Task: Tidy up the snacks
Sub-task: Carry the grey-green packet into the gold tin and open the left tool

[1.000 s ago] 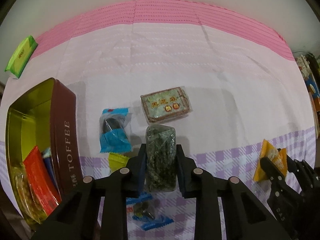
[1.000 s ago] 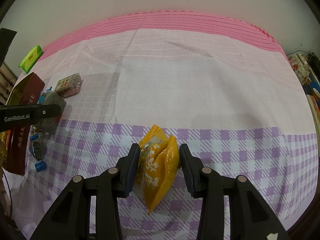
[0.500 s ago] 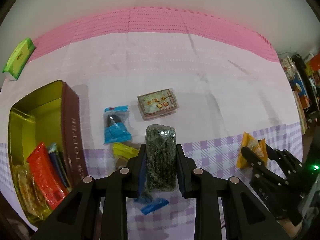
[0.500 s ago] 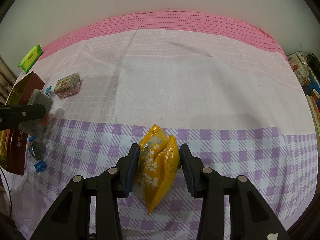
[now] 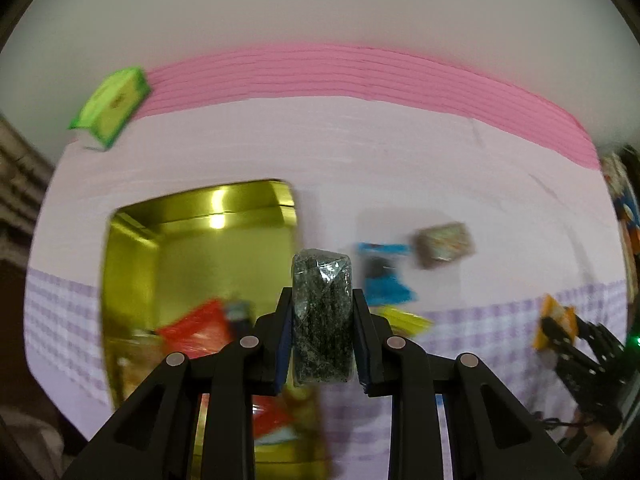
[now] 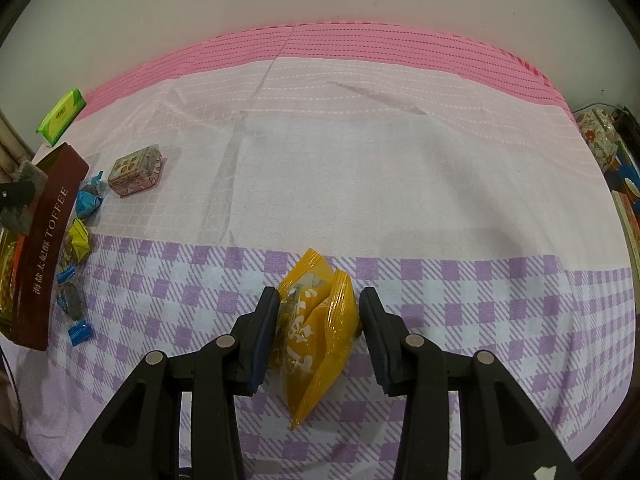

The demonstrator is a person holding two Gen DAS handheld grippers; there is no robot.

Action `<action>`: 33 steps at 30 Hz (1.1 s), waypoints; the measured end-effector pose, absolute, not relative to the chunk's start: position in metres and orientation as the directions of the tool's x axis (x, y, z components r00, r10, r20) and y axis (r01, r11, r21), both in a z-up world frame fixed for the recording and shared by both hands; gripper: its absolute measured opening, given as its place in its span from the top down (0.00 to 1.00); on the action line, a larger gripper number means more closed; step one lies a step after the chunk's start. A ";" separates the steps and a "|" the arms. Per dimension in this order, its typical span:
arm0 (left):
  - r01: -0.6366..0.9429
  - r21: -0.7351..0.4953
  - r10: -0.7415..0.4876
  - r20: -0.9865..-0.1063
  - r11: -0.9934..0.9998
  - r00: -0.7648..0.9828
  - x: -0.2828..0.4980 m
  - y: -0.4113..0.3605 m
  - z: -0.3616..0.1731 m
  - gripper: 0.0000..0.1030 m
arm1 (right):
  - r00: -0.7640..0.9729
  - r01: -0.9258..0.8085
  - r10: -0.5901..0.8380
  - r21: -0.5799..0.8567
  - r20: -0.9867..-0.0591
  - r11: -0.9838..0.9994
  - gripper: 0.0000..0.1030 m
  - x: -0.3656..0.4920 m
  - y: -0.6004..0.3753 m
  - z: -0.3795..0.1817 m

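**Seaweed pack pinched over the tin, yellow packet between the other jaws**

In the left wrist view, the left gripper (image 5: 322, 320) pinches a dark green seaweed pack (image 5: 322, 316) at lower centre, both pads pressed flat on its long sides, the pack upright between them. Just behind it, left of centre, lies the open gold-lined toffee tin (image 5: 132, 280), with a red packet (image 5: 196, 332) inside at its near end. To the right, blurred, are a blue wrapped candy (image 5: 386, 280) and a small printed box (image 5: 444, 242). At the upper left a green packet (image 5: 112, 110) lies on the pink cloth (image 5: 360, 80).

In the right wrist view, the right gripper (image 6: 318, 320) holds a yellow snack packet (image 6: 316, 332) at lower centre; the left pad presses its side, the right pad meets its bulged edge, and the packet's lower end rests on the purple checked cloth (image 6: 480, 300).

Only this view shows the tin's brown outer wall lettered TOFFEE, at the far left, and the small sweets in blue wrappers (image 6: 74, 300) beside it. Only the left view shows the tin's inside.
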State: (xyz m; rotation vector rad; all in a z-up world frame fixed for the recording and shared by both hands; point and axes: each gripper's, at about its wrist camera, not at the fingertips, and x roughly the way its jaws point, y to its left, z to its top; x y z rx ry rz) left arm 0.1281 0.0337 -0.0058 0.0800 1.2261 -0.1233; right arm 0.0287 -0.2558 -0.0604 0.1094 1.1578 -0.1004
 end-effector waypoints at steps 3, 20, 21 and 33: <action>0.088 0.031 -0.001 -0.940 0.996 0.341 0.137 0.059 -0.008 0.74 | 0.398 0.136 -0.023 0.034 -0.917 0.990 0.62 0.029 -0.256 -0.060; -0.032 0.146 0.148 -0.923 0.989 0.354 0.166 0.140 -0.031 0.74 | 0.399 0.137 -0.022 0.035 -0.917 0.990 0.62 0.028 -0.255 -0.061; -0.029 0.151 0.152 -0.923 0.988 0.353 0.167 0.140 -0.032 0.74 | 0.399 0.136 -0.023 0.035 -0.917 0.990 0.62 0.029 -0.255 -0.061; -0.035 0.142 0.146 -0.934 0.989 0.325 0.161 0.144 -0.044 0.73 | 0.399 0.138 -0.022 0.036 -0.917 0.990 0.61 0.028 -0.255 -0.061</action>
